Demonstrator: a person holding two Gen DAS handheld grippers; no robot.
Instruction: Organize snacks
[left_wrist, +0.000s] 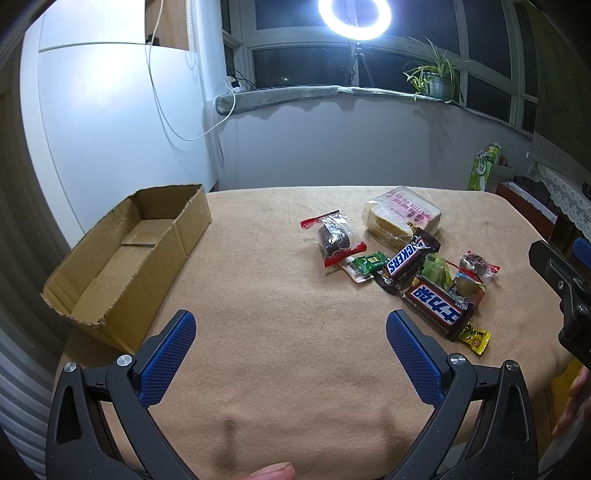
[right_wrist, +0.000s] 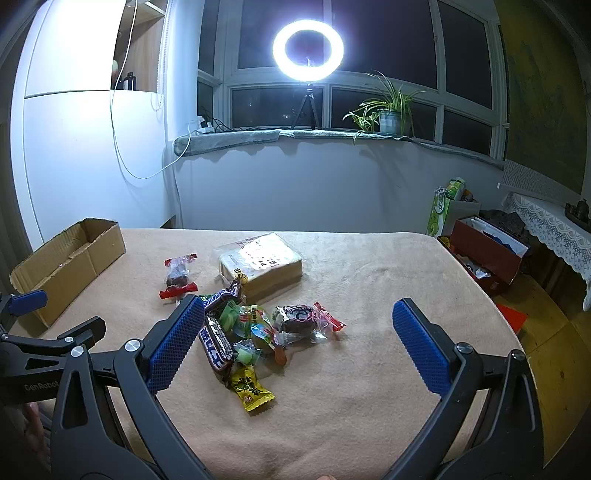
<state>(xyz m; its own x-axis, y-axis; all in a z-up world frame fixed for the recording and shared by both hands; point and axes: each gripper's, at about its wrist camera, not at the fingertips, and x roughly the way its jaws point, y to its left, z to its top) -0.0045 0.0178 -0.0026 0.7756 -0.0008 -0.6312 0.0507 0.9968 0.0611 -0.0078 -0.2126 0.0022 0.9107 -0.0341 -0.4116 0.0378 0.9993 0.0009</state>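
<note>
Above the table (left_wrist: 295, 369), left claw (left_wrist: 291, 328) hovers level, spread wide.

Left gripper (left_wrist: 291, 325): black arms, blue dimpled pads (left_wrist: 168, 360) — silver screws.
Right gripper (right_wrist: 298, 317): same black frame, blue pads (right_wrist: 176, 343) — white "GenRobot" lettering.
Skin: bare fingertip (left_wrist: 271, 471) at near edge.

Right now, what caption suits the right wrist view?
Open right tongs hover over piled snacks beside a cardboard box.
</note>
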